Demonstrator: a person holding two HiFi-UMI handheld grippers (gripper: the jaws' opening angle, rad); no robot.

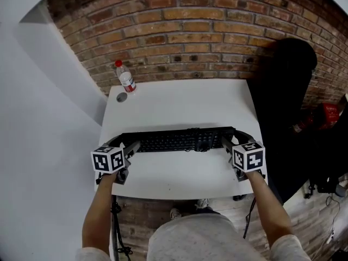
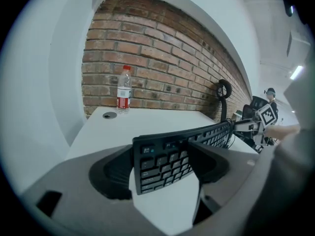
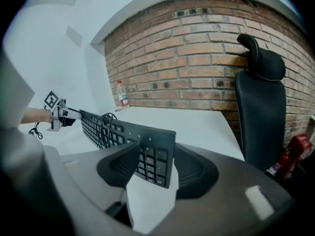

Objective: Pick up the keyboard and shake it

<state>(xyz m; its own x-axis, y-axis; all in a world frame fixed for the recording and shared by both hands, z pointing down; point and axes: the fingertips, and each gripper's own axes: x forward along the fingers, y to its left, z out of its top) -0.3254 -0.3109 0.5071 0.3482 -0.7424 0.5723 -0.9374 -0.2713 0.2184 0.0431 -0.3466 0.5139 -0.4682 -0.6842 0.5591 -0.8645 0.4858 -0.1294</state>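
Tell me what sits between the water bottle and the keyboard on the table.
Mostly bare white tabletop. Only a small round grey disc lies there, close to the water bottle and well short of the keyboard. The head view shows it.

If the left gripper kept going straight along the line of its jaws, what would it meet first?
The keyboard: its end already sits between the jaws of the left gripper, which look closed on it, so nothing else comes first. Ahead of that, the keyboard's own length runs on.
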